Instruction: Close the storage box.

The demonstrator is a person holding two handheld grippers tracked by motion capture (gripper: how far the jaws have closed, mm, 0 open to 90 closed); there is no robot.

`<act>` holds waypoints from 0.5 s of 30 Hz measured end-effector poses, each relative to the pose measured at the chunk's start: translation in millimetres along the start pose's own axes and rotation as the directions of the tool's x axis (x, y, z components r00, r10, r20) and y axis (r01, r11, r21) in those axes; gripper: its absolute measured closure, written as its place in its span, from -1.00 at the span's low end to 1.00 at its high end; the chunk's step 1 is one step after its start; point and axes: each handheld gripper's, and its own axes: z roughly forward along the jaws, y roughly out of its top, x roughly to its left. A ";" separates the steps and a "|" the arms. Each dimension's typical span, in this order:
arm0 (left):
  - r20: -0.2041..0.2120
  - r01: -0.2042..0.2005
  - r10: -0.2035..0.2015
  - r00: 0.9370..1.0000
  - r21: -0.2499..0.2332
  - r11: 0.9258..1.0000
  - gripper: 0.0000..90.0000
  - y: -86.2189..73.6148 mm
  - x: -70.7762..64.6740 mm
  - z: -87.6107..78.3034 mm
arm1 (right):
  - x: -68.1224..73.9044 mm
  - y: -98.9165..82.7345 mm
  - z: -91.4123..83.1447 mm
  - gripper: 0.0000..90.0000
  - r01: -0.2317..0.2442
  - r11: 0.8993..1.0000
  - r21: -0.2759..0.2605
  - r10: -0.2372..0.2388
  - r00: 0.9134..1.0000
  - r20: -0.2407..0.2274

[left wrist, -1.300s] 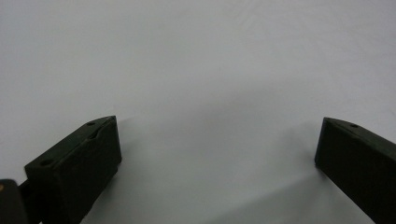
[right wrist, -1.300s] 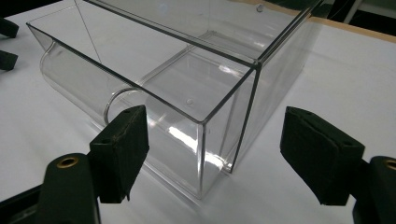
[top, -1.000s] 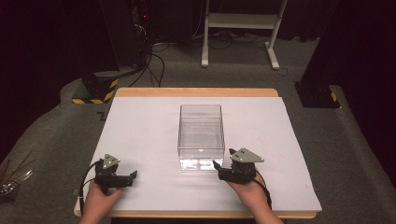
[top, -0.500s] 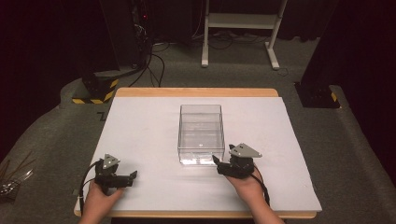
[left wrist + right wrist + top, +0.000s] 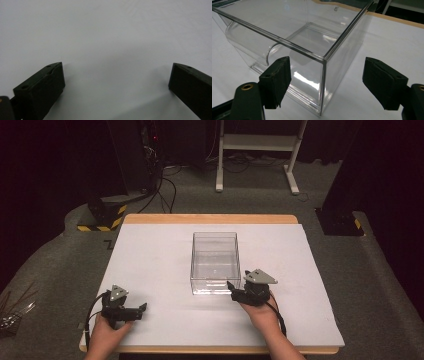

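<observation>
Nearest, the left tool (image 5: 142, 308) rests on the white sheet (image 5: 150, 265) close to the desk's (image 5: 210, 219) near left corner, held by the person's left hand (image 5: 107, 332). In the left gripper view its jaws stand spread wide, with bare white sheet between them. A little farther in, the right tool (image 5: 231, 286) sits in the right hand (image 5: 260, 312), its tips just beside the near right corner of the clear plastic box (image 5: 215, 262). In the right gripper view the box (image 5: 294, 45) stands upright and open-topped, and its near corner edge falls between the spread jaws, which do not touch it. The box is at the middle of the desk. Beyond the desk lie grey floor (image 5: 260, 200) and a white stand (image 5: 257, 150).
</observation>
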 end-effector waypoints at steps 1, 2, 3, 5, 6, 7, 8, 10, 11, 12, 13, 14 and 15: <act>0.000 0.000 0.000 1.000 0.000 1.000 -0.99 0.0 0.0 0.0 | -0.4 0.4 0.8 -0.48 0.001 1.000 -0.002 -0.001 1.000 0.003; 0.000 0.000 0.000 1.000 0.000 1.000 -0.99 0.0 0.0 0.0 | -0.8 0.7 1.4 -0.48 -0.002 1.000 -0.002 0.002 1.000 0.000; 0.000 0.000 0.000 1.000 0.000 1.000 -0.99 0.0 0.0 0.0 | -0.8 1.1 1.8 -0.48 -0.003 1.000 -0.001 0.003 1.000 0.004; 0.000 0.000 0.000 1.000 0.000 1.000 -0.99 0.0 0.0 0.0 | -0.9 1.3 2.3 -0.48 -0.002 1.000 -0.002 0.002 1.000 0.006; 0.000 0.000 0.000 1.000 0.000 1.000 -0.99 0.0 0.0 0.0 | -1.3 1.5 3.3 -0.48 -0.006 1.000 -0.004 0.006 1.000 0.006; 0.000 0.000 0.000 1.000 0.000 1.000 -0.99 0.0 0.0 0.0 | -1.7 1.5 3.8 -0.48 -0.006 1.000 -0.005 0.007 1.000 0.007; 0.000 0.000 0.000 1.000 0.000 1.000 -0.99 0.0 0.0 0.0 | -2.0 1.7 4.2 -0.48 -0.005 1.000 -0.003 0.005 1.000 0.007; 0.000 0.000 0.000 1.000 0.002 1.000 -0.99 0.1 0.0 -0.1 | -2.3 1.8 5.0 -0.48 -0.005 1.000 -0.002 0.005 1.000 0.011; 0.000 0.000 0.000 1.000 0.002 1.000 -0.99 0.1 0.0 -0.1 | -2.6 1.8 5.5 -0.48 -0.005 1.000 -0.003 0.005 1.000 0.011; 0.000 0.000 0.000 1.000 0.002 1.000 -0.99 0.1 0.0 -0.1 | -2.6 1.8 5.5 -0.48 -0.005 1.000 -0.003 0.005 1.000 0.011; 0.000 0.000 0.000 1.000 0.002 1.000 -0.99 0.1 0.0 -0.1 | -3.0 1.7 6.3 -0.48 -0.008 1.000 -0.001 0.008 1.000 0.013; 0.000 0.000 0.000 1.000 0.002 1.000 -0.99 0.1 0.1 -0.1 | -3.3 1.7 6.7 -0.48 -0.009 1.000 -0.001 0.009 1.000 0.015; 0.000 0.000 0.000 1.000 0.002 1.000 -0.99 0.1 0.1 -0.1 | -3.3 1.7 6.7 -0.48 -0.009 1.000 -0.001 0.009 1.000 0.015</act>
